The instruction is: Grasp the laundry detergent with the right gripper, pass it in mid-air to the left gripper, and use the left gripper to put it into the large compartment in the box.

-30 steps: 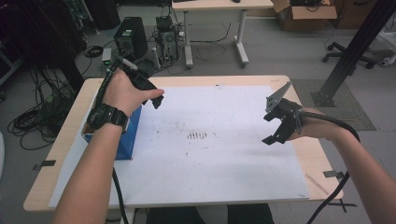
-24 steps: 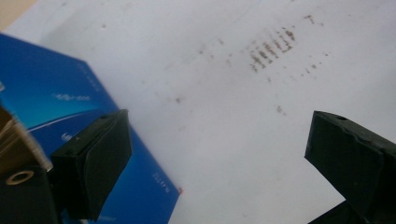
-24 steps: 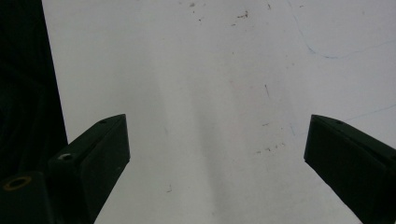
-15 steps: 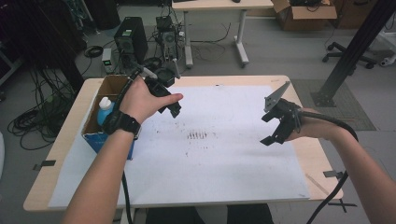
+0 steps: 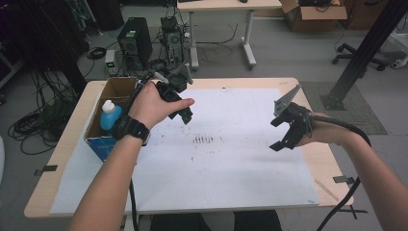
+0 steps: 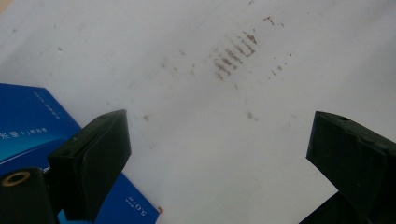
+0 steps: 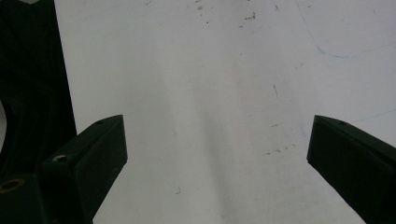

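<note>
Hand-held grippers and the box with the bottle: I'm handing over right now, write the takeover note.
Left hand-held gripper: open, holding nothing, above the white sheet beside the cardboard box.
Right hand-held gripper: open, holding nothing, over the sheet's right part.
Blue bottle with white cap stands in the box at the table's left edge.
Done: nothing lifted out.
Left: probably take the bottle out of the box.

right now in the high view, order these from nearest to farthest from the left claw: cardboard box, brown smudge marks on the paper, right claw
1. Brown smudge marks, on the white paper just right of and toward the person from the left claw.
2. Cardboard box, at the table's left edge, with a blue bottle inside; close to the marks in distance, slightly farther.
3. Right claw, across the paper on the right.
</note>
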Tool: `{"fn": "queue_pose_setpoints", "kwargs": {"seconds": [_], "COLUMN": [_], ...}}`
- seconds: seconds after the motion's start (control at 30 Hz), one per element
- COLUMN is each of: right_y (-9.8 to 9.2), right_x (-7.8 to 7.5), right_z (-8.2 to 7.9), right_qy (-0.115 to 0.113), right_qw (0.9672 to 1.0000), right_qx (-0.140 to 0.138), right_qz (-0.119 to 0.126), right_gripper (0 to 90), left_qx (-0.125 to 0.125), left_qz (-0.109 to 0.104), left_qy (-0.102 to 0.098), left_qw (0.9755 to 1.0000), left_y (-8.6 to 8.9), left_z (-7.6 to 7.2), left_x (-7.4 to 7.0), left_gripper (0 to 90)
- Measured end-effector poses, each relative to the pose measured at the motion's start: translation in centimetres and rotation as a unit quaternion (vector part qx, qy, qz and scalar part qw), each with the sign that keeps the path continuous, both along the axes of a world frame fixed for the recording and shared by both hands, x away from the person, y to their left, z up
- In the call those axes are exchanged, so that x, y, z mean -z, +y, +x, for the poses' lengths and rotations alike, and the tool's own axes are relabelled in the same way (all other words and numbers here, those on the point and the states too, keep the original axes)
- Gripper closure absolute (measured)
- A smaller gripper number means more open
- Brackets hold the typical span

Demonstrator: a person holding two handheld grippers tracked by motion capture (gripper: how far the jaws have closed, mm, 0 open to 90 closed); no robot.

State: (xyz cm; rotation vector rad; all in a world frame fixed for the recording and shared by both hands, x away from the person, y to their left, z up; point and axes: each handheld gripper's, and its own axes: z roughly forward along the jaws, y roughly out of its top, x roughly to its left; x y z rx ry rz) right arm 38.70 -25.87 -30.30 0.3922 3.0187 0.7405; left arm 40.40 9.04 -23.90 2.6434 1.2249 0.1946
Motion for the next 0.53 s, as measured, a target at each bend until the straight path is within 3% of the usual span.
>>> {"fn": "queue_pose_setpoints", "kwargs": {"seconds": [0.53], "right_y": [0.19], "right_x": [-0.14], "right_z": [-0.13], "right_qy": [-0.001], "right_qw": [1.0], "right_qx": [-0.003], "right_qz": [-0.002], "right_gripper": [5.0], "left_qx": [0.003], "left_qz": [-0.003], "left_qy": [0.003], "left_qw": [1.0], "left_y": [0.08], "left_z": [-0.21], "left_x": [-0.01], "left_gripper": [6.6]}}
